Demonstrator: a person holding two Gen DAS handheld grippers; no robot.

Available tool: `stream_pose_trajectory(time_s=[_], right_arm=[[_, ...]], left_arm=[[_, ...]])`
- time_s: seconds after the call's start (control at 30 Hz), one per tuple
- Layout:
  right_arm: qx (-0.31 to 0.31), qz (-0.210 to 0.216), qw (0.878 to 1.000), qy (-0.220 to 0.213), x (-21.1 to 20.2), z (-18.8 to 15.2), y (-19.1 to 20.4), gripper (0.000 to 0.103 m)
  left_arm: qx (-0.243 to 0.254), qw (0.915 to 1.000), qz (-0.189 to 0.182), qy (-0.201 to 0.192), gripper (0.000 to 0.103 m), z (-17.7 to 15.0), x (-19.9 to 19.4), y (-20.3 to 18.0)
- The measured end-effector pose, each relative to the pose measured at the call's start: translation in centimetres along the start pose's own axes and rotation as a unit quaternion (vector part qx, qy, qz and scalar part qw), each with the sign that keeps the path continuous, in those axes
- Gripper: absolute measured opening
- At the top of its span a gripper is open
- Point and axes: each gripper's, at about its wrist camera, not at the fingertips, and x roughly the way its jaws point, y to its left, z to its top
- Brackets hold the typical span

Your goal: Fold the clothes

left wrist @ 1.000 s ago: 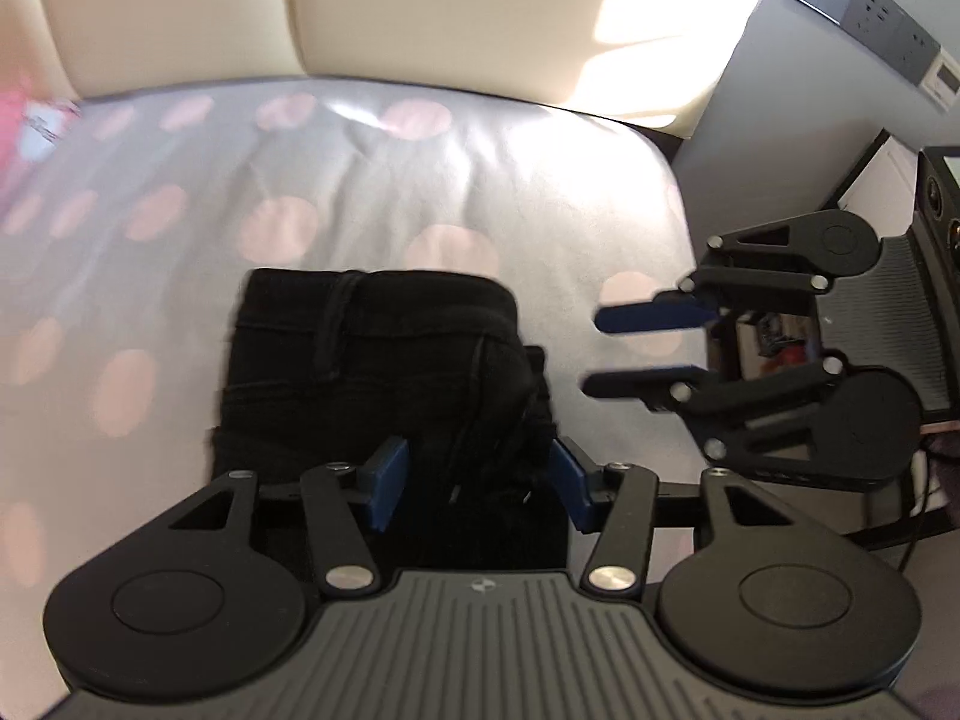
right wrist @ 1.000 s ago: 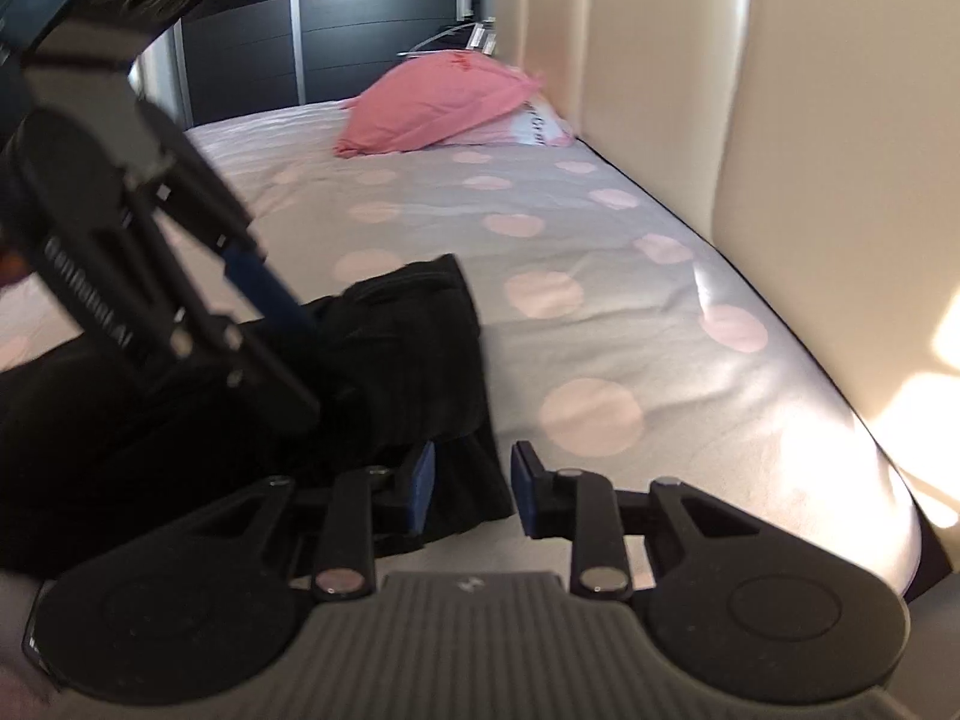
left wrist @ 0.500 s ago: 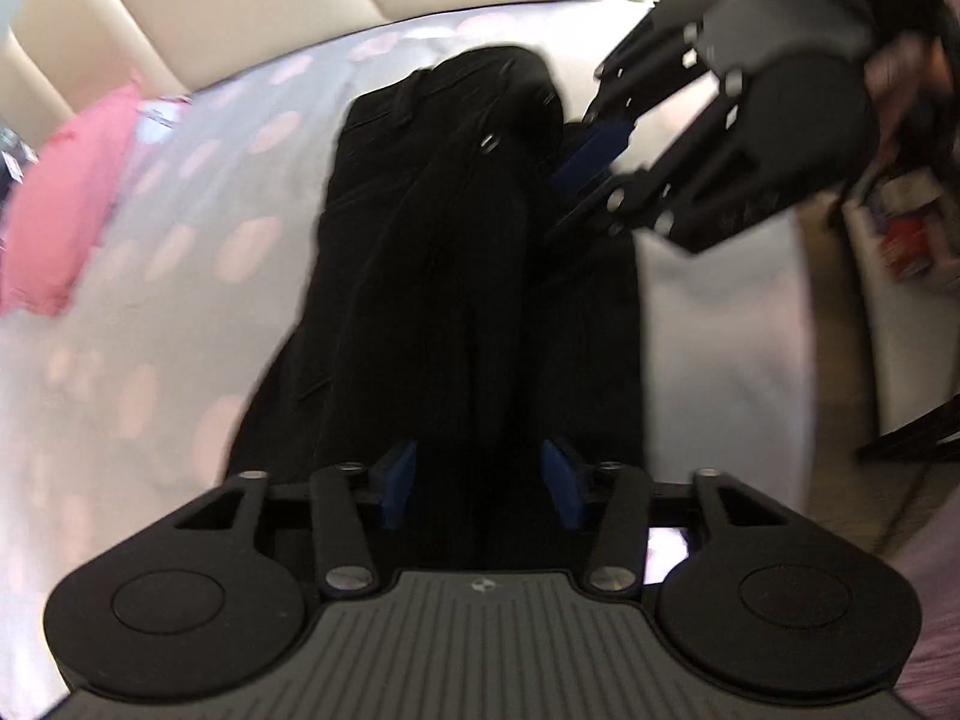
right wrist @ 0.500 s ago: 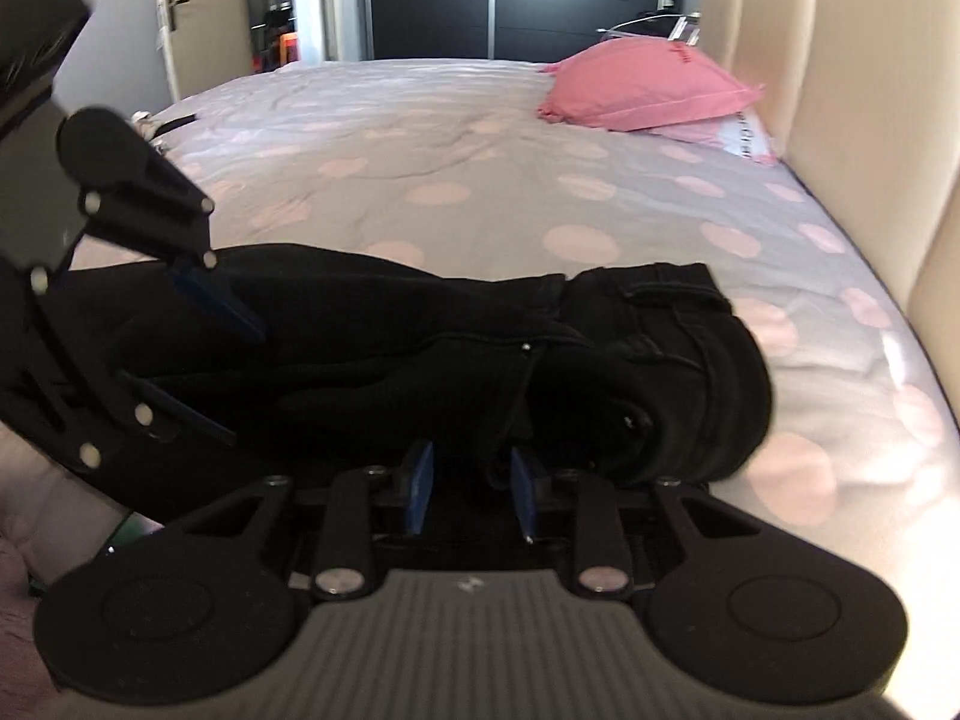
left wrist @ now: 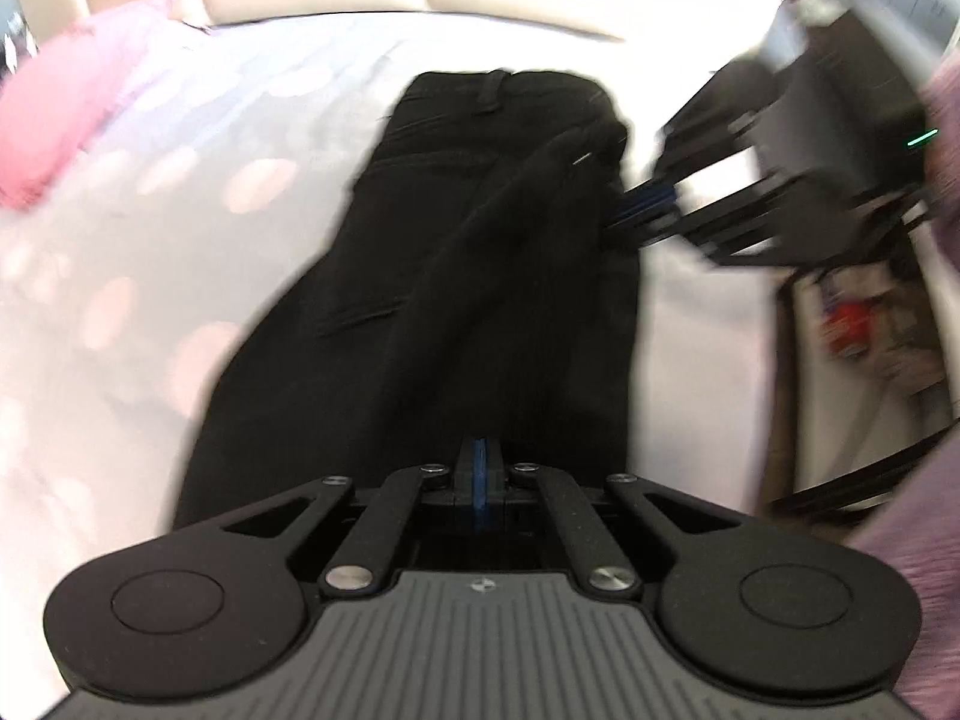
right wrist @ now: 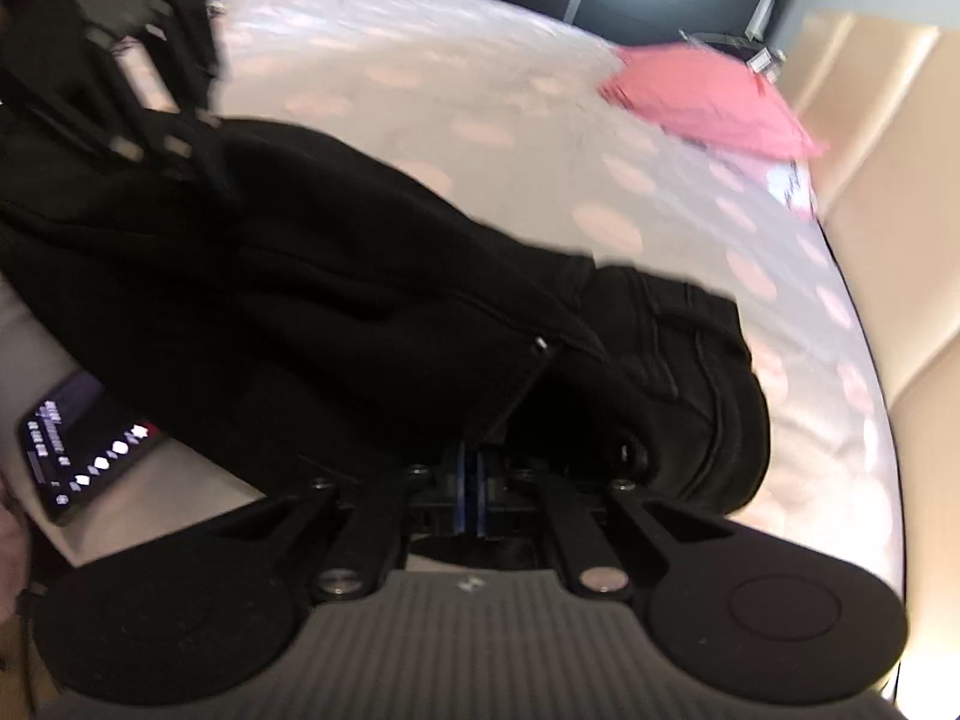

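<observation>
Both tools, left (left wrist: 479,483) and right (right wrist: 471,495), have just closed on the black trousers (left wrist: 480,276) on the bed (left wrist: 180,228); lifting evenly should keep the fold straight.

Can't read anything from here tbh, the phone screen (right wrist: 90,444) at lower left is just blurry white marks.

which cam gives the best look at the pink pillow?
Right wrist. The pink pillow sits whole on the bed near the headboard, blurred but fully in frame. Left wrist catches the pillow only at the frame's left edge, cut off and smeared.
</observation>
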Motion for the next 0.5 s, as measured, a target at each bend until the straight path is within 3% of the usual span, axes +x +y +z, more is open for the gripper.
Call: stream_pose_trajectory(time_s=[0.17,0.23,0.3,0.37,0.43,0.5], right_arm=[[0.028,-0.004,1.0,0.008,-0.2,0.0,0.0,0.006],[0.017,-0.012,1.0,0.011,-1.2,0.0,0.3,0.007],[0.007,-0.018,1.0,0.005,-2.7,0.0,0.4,0.009],[-0.001,-0.022,1.0,-0.01,-4.2,0.4,0.6,0.026],[-0.026,-0.026,0.999,-0.02,-5.4,1.0,1.2,0.035],[-0.062,-0.031,0.997,-0.027,-6.3,1.7,1.9,0.036]], left_arm=[[0.032,0.9969,0.068,-0.021,0.0,-0.6,-1.3,-1.5],[0.043,0.9948,0.09,-0.019,0.013,-1.3,-1.4,-2.1],[0.051,0.992,0.114,-0.02,0.053,-2.0,-1.3,-2.8],[0.06,0.9879,0.141,-0.027,0.056,-2.8,-0.9,-3.6],[0.069,0.9856,0.153,-0.021,0.056,-3.9,-0.2,-4.2],[0.075,0.9809,0.178,-0.02,0.056,-4.9,0.6,-4.7]])
